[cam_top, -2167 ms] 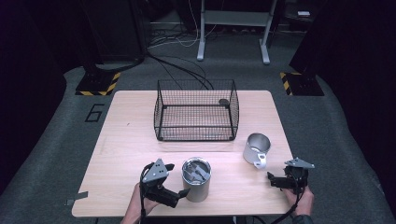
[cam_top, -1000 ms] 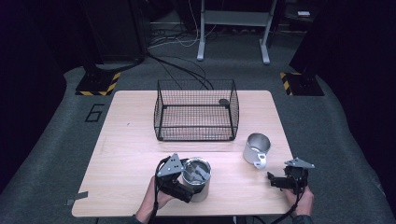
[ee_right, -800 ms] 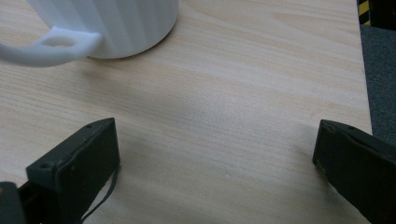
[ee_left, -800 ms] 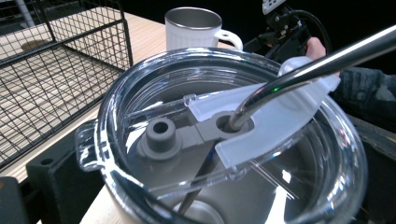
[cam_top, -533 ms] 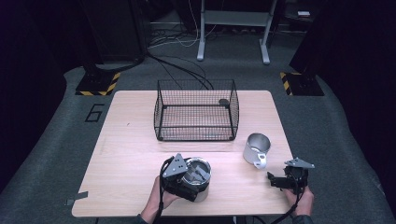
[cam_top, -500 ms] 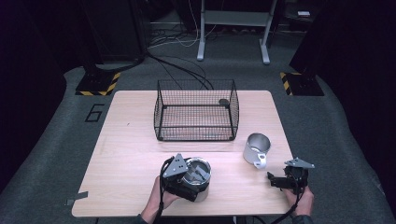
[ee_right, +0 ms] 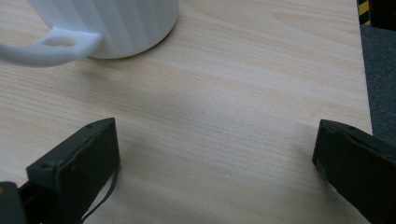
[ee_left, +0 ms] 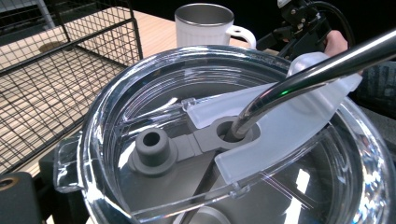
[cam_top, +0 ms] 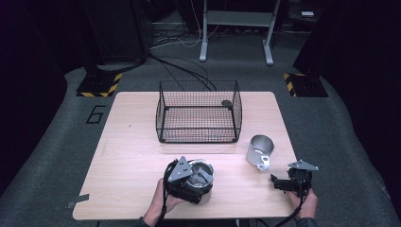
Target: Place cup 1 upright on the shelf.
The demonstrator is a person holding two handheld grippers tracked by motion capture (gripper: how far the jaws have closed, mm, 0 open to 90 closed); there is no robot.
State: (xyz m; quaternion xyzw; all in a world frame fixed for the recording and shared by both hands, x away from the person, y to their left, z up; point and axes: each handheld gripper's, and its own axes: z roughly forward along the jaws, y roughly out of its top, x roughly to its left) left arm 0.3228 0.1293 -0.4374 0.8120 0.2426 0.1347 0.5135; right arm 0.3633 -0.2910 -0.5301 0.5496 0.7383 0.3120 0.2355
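Left hand-held gripper [cam_top: 189,182] pressed against the lidded tumbler [cam_top: 202,177], grip unclear, right hand-held gripper [cam_top: 283,183] spread wide near white mug [cam_top: 259,151]

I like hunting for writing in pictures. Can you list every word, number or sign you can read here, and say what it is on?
"6": a large pale number on the dark floor left of the table.
Yellow and black warning stripes, no words, on two floor stands.
The tumbler, its lid, the mug and the wire basket carry no readable text.
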